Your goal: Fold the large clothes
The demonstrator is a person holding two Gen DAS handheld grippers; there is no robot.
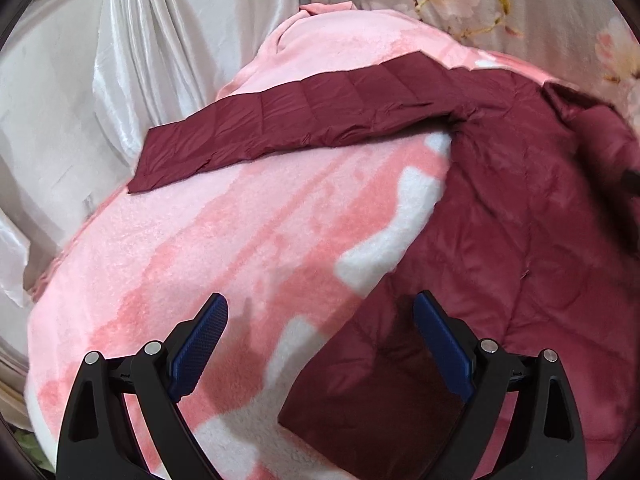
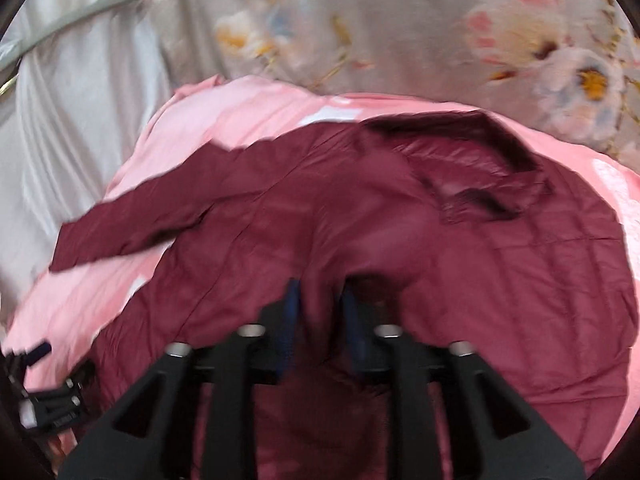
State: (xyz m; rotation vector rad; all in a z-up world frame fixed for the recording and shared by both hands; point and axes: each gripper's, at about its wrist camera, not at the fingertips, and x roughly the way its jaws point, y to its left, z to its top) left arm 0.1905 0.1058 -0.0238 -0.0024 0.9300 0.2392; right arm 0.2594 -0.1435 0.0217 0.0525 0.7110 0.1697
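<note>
A maroon quilted jacket (image 1: 500, 220) lies spread on a pink and white fleece blanket (image 1: 192, 248), one sleeve (image 1: 288, 120) stretched out to the left. My left gripper (image 1: 320, 336) hovers open over the jacket's lower corner and the blanket, with nothing between its blue pads (image 1: 200, 344). In the blurred right wrist view, my right gripper (image 2: 320, 308) has a raised fold of the jacket (image 2: 480, 264) bunched between its pads (image 2: 291, 312), which press on the fabric. The left gripper (image 2: 44, 376) shows at the lower left edge there.
White satin drapery (image 1: 120, 60) hangs to the left of the blanket. A floral grey sheet (image 2: 380, 32) covers the area behind it. The jacket's collar (image 2: 472, 196) lies toward the back right.
</note>
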